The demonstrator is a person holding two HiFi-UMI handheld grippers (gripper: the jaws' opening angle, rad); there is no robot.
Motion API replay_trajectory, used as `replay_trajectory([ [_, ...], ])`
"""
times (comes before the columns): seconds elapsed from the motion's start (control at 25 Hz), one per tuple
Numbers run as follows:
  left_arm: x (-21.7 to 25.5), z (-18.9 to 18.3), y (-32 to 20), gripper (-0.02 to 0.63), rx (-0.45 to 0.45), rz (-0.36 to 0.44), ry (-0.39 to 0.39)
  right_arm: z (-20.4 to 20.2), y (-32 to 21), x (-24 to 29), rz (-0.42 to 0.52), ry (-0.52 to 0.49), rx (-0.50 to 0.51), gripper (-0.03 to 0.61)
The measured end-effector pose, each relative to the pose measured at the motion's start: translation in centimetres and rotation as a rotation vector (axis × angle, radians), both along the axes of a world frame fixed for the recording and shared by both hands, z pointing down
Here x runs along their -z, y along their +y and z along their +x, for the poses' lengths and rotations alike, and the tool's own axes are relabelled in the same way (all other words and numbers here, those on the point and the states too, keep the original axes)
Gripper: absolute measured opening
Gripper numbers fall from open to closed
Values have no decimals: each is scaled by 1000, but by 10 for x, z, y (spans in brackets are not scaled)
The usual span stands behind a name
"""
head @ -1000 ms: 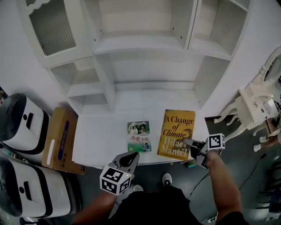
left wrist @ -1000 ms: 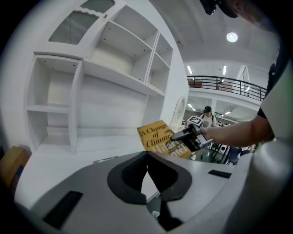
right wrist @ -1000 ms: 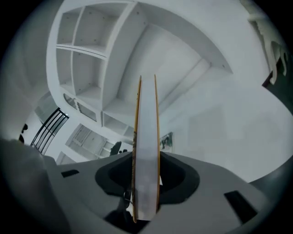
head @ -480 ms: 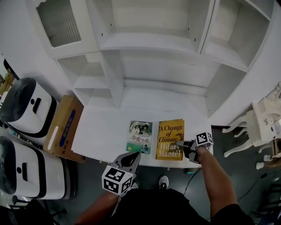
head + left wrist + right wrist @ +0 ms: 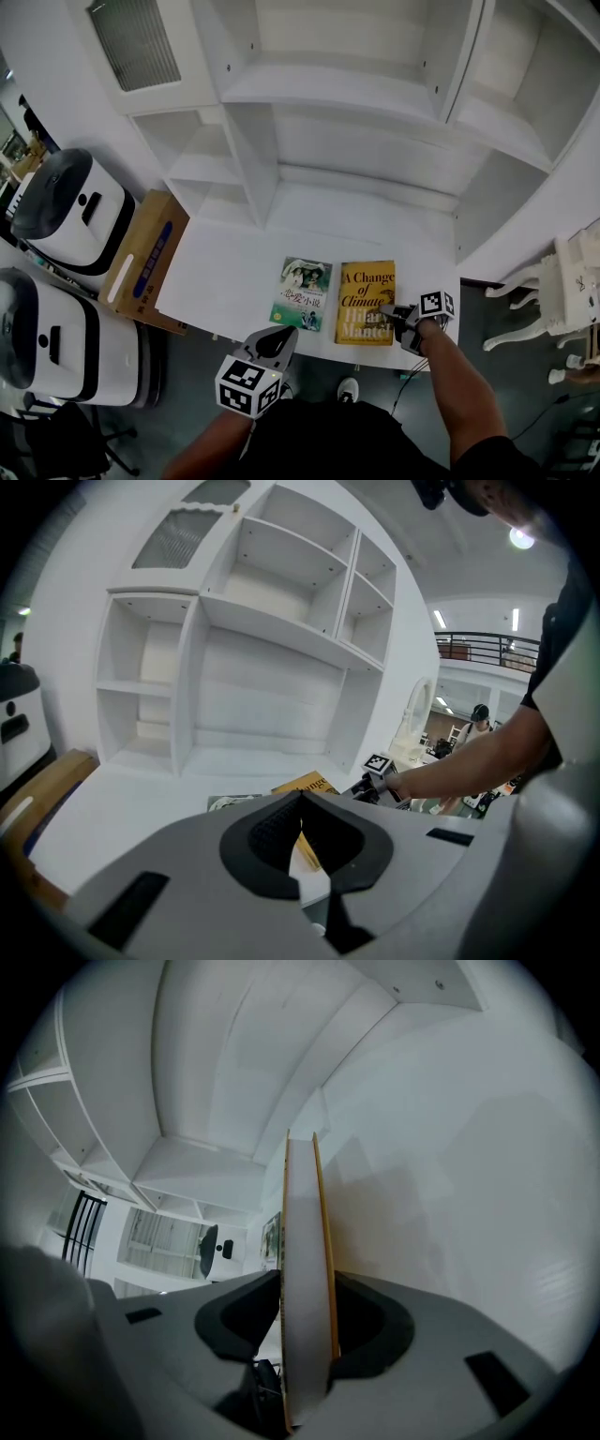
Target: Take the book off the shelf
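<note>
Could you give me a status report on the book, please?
Right claw clamped on yellow book, near edge. Left claw shut, empty. Book lying on ledge. Green book beside it, apart.

— What sort of place am I steering through here?
— I make it a mock living room inside a large hall: a white shelf unit (image 5: 356, 141), an ornate white chair (image 5: 553, 300), white-and-black machines (image 5: 70, 211), a cardboard box (image 5: 145, 262), a railed gallery (image 5: 492, 649) and strip lights (image 5: 514, 621) beyond.

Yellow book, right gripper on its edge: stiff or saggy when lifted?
Probably stiff: the yellow book looks thick, filling the right gripper's jaws. Gripped at one edge only, its far side may droop or pivot; likely heavyish.
</note>
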State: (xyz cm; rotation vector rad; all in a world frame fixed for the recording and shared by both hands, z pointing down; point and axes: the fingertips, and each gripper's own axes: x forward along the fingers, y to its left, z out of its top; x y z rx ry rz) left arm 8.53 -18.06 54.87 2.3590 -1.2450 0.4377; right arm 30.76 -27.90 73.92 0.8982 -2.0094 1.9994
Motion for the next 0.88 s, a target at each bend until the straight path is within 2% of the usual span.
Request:
replay_trajectory([
  [0.16, -2, -1, -3, 11, 12, -5, -6, 2, 6, -4, 7, 3, -77, 167],
  [0.24, -2, 1, -5, 11, 10, -7, -8, 4, 7, -11, 14, 40, -99, 176],
  [0.36, 0, 4, -7, 11, -2, -1, -10, 15, 7, -22, 34, 202, -71, 210],
  [0.48, 1, 5, -7, 11, -11, 3, -9, 23, 7, -29, 70, 394, 17, 222],
  [0.56, 1, 5, -6, 11, -17, 3, -8, 23, 6, -29, 93, 461, 63, 235],
  [0.88, 4, -2, 0, 11, -40, 20, 8, 21, 12, -11, 129, 508, 22, 244],
])
